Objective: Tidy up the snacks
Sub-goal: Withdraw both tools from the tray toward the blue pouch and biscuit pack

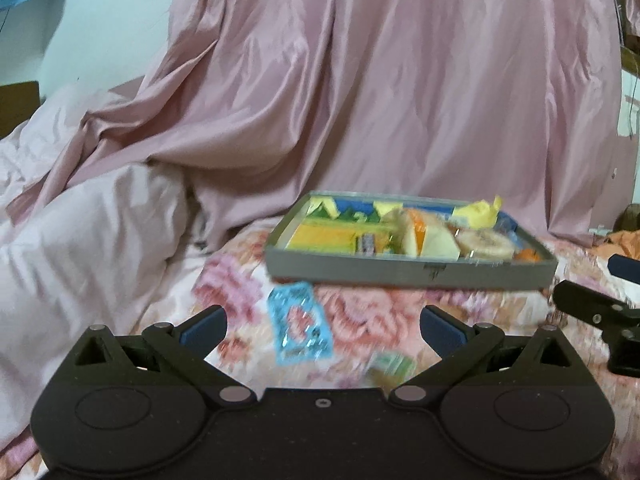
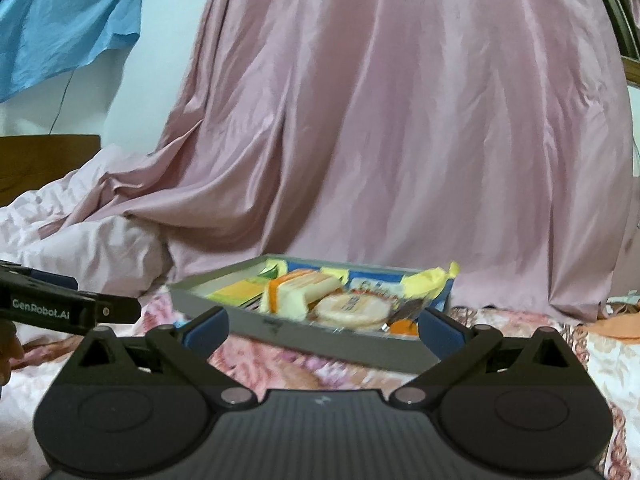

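The shallow grey rectangular snack tray (image 1: 412,271) lies on the floral pink bedspread (image 1: 376,312), its long axis running left-right; a light-blue foil snack packet (image 1: 299,329) lies flat just before it, long axis pointing toward the tray. The left gripper (image 1: 323,326) gapes empty over the packet; the right gripper (image 2: 323,327) is likewise spread wide, empty.

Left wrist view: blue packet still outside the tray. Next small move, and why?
Probably ease the left gripper forward and down onto the blue packet. Its jaws stand open and empty, the packet lies loose on the floral bedspread right ahead between them, and the grey tray already holds the other snacks.
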`<move>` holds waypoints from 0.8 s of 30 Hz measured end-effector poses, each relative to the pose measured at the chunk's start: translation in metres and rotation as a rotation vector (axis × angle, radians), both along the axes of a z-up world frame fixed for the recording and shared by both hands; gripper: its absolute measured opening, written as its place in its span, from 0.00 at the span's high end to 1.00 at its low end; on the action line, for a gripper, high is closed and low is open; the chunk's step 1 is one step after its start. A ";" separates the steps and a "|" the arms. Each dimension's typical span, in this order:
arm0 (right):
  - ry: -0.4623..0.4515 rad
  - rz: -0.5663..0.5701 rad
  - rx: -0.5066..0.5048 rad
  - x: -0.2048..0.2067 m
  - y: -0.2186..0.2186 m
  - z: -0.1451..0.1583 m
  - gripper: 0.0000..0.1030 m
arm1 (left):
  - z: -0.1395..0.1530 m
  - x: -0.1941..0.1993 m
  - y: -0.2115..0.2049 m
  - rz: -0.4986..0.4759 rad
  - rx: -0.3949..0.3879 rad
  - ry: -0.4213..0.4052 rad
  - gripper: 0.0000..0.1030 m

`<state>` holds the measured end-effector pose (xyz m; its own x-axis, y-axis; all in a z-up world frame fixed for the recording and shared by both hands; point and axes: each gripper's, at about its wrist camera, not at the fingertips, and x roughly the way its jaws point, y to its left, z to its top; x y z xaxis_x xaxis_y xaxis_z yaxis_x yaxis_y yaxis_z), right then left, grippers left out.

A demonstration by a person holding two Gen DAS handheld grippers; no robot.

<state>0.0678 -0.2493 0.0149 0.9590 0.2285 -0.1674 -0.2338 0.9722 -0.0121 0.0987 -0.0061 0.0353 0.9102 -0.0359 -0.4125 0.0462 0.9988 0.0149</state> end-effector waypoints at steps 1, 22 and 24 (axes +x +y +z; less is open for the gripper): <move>0.006 0.002 -0.002 -0.004 0.002 -0.001 0.00 | -0.002 -0.005 0.003 0.002 0.000 0.007 0.01; 0.225 -0.057 -0.139 -0.036 0.050 -0.033 0.00 | -0.043 -0.035 0.033 0.005 0.056 0.190 0.01; 0.238 -0.055 -0.153 -0.033 0.054 -0.035 0.00 | -0.046 -0.031 0.034 0.004 0.059 0.208 0.01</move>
